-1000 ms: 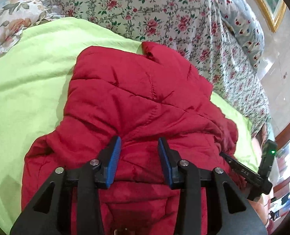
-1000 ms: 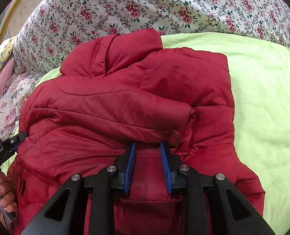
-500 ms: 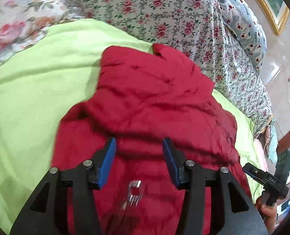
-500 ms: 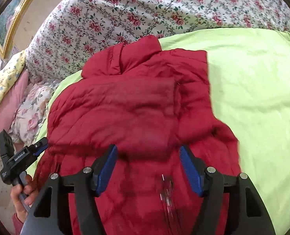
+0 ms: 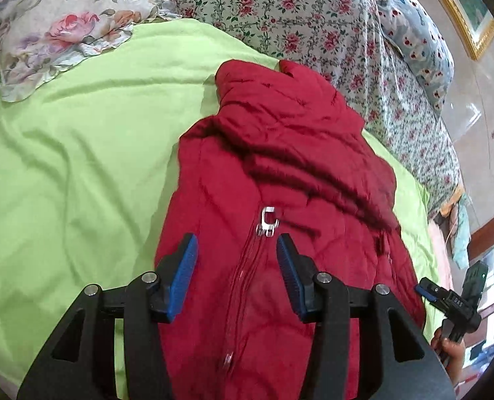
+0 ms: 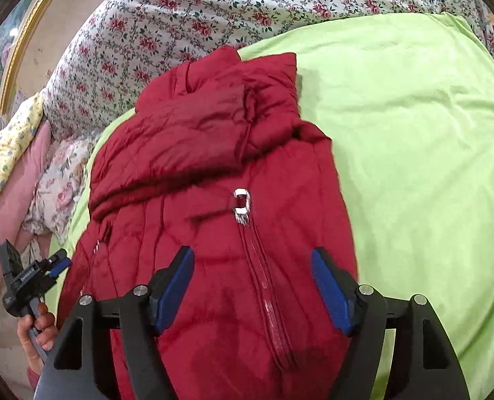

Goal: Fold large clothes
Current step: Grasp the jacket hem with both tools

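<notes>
A red puffer jacket (image 5: 290, 180) lies on the lime green blanket (image 5: 80, 153), sleeves folded across its upper part, collar toward the floral bedding. Its silver zipper pull (image 5: 267, 221) lies on the front. My left gripper (image 5: 236, 253) is open and empty above the jacket's lower part. In the right wrist view the jacket (image 6: 213, 153) and zipper pull (image 6: 241, 205) show again; my right gripper (image 6: 252, 266) is wide open and empty above the lower part. Each gripper shows at the edge of the other's view, the right one (image 5: 453, 300) and the left one (image 6: 33, 276).
Floral quilt (image 5: 297, 16) and a floral pillow (image 5: 56, 23) lie beyond the jacket. A spotted pillow (image 5: 420, 33) and a gold picture frame (image 5: 463, 10) are at the far right. The green blanket (image 6: 413, 133) spreads beside the jacket.
Both grippers let go of the jacket's lower part and opened, the right one wide. Both pulled back and up, so more of the bed and the zipper show.
</notes>
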Tool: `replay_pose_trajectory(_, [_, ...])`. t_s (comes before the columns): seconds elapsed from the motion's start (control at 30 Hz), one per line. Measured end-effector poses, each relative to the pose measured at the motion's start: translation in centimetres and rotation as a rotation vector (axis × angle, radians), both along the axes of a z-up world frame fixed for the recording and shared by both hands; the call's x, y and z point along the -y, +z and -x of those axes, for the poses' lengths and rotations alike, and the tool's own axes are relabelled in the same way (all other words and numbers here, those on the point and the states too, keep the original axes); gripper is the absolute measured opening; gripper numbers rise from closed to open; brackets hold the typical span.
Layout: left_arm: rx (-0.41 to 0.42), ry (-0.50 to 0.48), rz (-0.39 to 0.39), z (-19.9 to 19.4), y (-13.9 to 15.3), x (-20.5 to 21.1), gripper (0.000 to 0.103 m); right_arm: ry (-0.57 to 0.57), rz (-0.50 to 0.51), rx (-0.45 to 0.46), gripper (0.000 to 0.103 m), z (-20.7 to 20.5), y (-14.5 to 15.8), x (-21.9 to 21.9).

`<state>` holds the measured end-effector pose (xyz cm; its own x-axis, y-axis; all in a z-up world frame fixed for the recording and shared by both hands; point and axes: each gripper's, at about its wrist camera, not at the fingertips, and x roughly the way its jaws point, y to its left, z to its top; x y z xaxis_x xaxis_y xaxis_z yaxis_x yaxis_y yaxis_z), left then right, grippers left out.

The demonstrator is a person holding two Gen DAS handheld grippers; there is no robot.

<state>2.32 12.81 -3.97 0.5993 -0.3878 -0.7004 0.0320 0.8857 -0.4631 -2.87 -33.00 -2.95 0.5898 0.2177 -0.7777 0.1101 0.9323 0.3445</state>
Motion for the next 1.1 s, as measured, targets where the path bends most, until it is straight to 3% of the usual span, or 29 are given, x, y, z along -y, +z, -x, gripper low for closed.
replay_pose_trajectory(0.07, [-0.008, -0.013, -0.006, 0.6, 0.0, -0.2, 0.047, -0.003, 0.033, -0.009, 0.074, 1.2, -0.1, 0.1])
replay_pose_trajectory(0.17, [-0.005, -0.027, -0.037, 1.8, 0.2, -0.2, 0.060, -0.006, 0.096, -0.027, 0.076, 2.6, 0.0, 0.0])
replay_pose_trajectory(0.37, [-0.011, -0.060, -0.126, 3.1, 0.2, 0.7, 0.061, 0.020, 0.212, -0.098, 0.082, 4.1, -1.1, -1.0])
replay_pose_trajectory(0.57, [-0.027, -0.076, -0.170, 4.5, -0.3, 0.2, 0.064, 0.040, 0.174, -0.151, 0.082, 5.8, -2.4, -0.4])
replay_pose_trajectory(0.83, [-0.051, -0.097, -0.212, 6.7, -1.0, -0.1, 0.064, 0.093, 0.155, -0.144, 0.080, 7.6, -2.2, -1.0])
replay_pose_trajectory(1.0, [-0.087, -0.159, -0.191, 7.3, -1.4, 0.5, 0.064, 0.144, 0.168, -0.158, 0.080, 7.9, -2.4, -2.1])
replay_pose_trajectory(1.1, [-0.066, -0.195, -0.187, 8.0, -1.0, 1.5, 0.065, 0.159, 0.174, -0.166, 0.079, 8.2, -2.6, -2.2])
